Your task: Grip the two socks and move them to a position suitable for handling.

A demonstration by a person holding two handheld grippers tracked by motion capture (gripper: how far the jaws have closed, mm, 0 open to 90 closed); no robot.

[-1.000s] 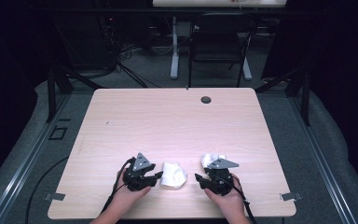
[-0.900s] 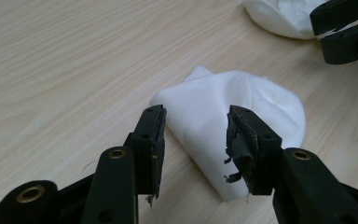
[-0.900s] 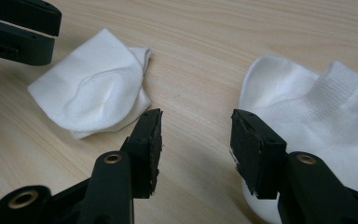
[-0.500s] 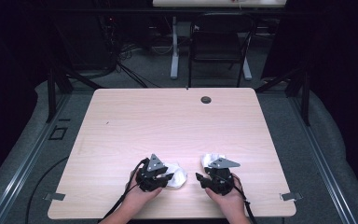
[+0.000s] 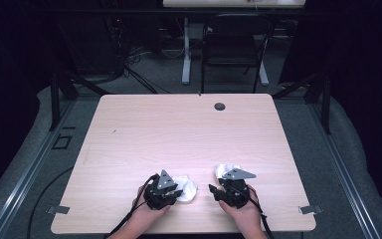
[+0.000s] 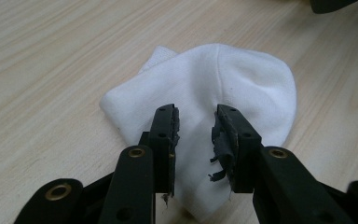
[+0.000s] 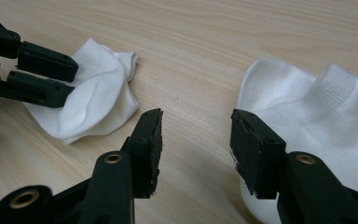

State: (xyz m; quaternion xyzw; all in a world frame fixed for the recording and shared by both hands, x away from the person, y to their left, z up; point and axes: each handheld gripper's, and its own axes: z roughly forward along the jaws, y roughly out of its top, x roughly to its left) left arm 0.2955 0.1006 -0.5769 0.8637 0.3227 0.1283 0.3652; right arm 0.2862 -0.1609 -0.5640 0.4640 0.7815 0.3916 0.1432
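1. Lying on the table (image 5: pixel 189 129) near its front edge, both hands hold grippers low, pointing inward.
2. Left gripper (image 6: pixel 196 135) jaws, just closing, straddle a raised fold of the left sock (image 6: pixel 223 88), not yet pinching.
3. Right gripper (image 7: pixel 196 135) jaws wide apart over bare wood, right sock (image 7: pixel 317 107) just beside.

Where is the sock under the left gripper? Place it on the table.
In the high view the white sock lies near the table's front edge, left of centre, between the left gripper and the right gripper.
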